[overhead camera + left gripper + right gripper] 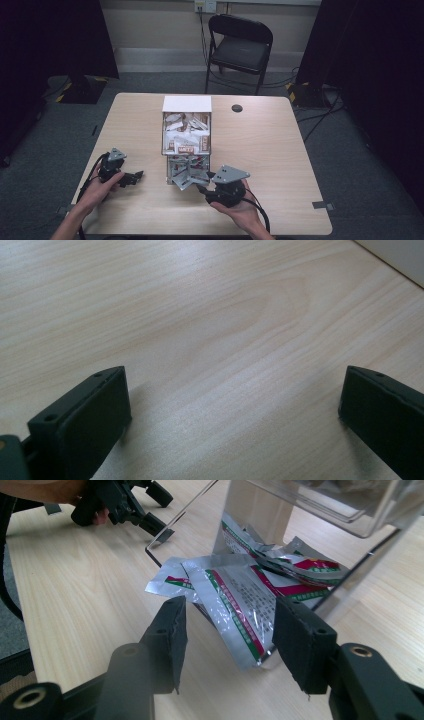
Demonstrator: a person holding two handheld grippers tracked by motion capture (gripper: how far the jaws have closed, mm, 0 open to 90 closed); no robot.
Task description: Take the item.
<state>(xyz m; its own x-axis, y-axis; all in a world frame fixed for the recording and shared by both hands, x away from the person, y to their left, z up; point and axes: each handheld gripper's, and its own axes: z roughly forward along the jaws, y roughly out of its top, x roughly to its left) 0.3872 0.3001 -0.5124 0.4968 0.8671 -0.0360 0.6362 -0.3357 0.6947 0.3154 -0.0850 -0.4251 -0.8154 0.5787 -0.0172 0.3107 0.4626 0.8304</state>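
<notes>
A light wooden table (280, 150) stands on grey carpet, with dark curtains to either side and a black folding chair (239, 47) behind its far edge. A small round black cap (237, 108) sits in the tabletop near that edge.

At the middle of the table stands a clear acrylic dispenser (186, 132) with a white panel at its far end. Its upper bin is packed with sachets, and its open bottom tray spills silver foil sachets (187, 172) toward the person. In the right gripper view the clear walls (260, 510) rise just behind the loose sachets, and a silver sachet with red and green stripes (235, 610) sticks out of the tray over the wood.

The right gripper (204, 189), held in the person's right hand (240, 205), points at the mouth of the tray. Its jaws are spread apart on either side of the front sachet's near end; the right gripper (227, 635) has not closed on it, and I cannot tell if either jaw touches the foil.

The left gripper (134, 177) lies low at the table's left side in the left hand (100, 187), well apart from the dispenser. In its own view the left gripper (232, 405) has its jaws wide apart above bare wood grain, with nothing between them. A pale edge crosses the top right corner there; what it is I cannot tell.
</notes>
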